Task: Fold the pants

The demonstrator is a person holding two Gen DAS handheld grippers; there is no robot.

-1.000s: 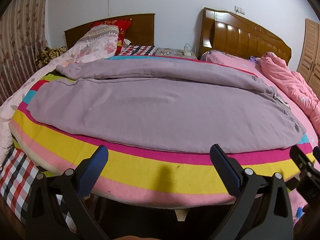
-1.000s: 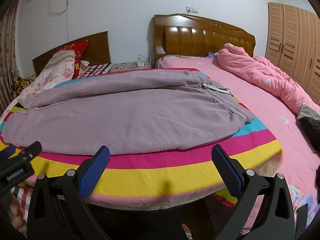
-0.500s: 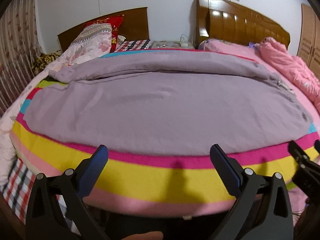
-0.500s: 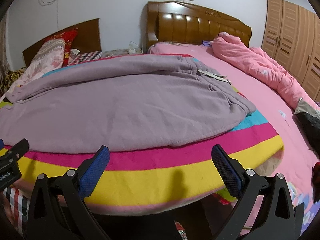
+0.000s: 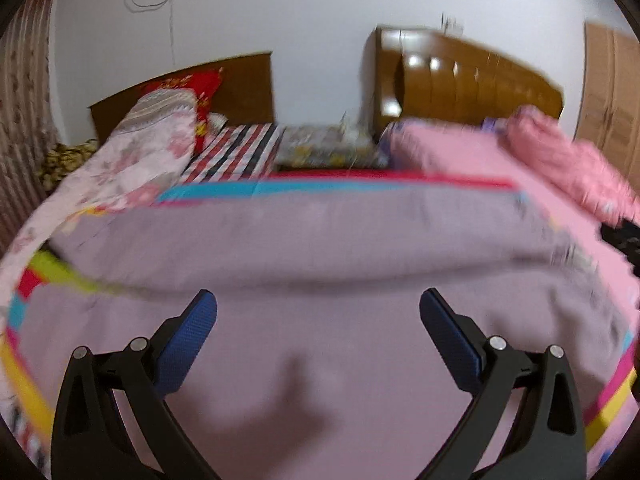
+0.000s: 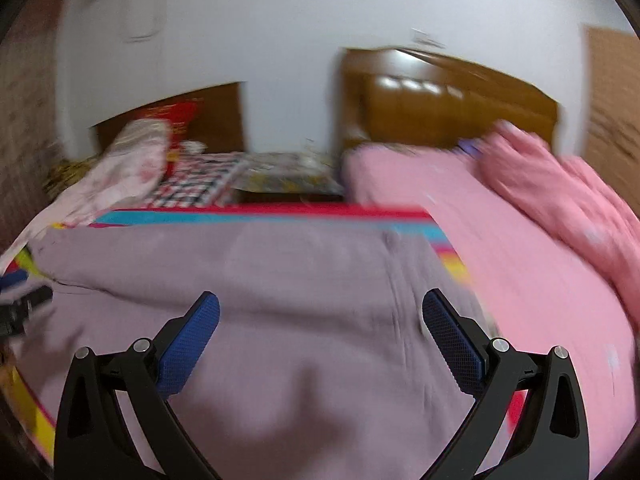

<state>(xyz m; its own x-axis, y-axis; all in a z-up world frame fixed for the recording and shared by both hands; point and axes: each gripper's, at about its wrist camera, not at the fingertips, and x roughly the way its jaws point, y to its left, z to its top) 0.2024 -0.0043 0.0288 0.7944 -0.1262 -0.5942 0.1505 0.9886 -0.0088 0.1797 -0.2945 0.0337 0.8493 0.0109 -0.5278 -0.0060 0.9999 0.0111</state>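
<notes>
the large mauve fleece pants lay spread flat across the striped bed cover, its legs running sideways. the left tool and right tool both hovered over the fabric, jaws spread wide, pinching nothing. a good fold probably meant gripping the pants' near edge at two well-separated spots and lifting evenly. motion blur smeared both views; the near hem sat hidden below the tools, and the waistband detail was unreadable.
</notes>
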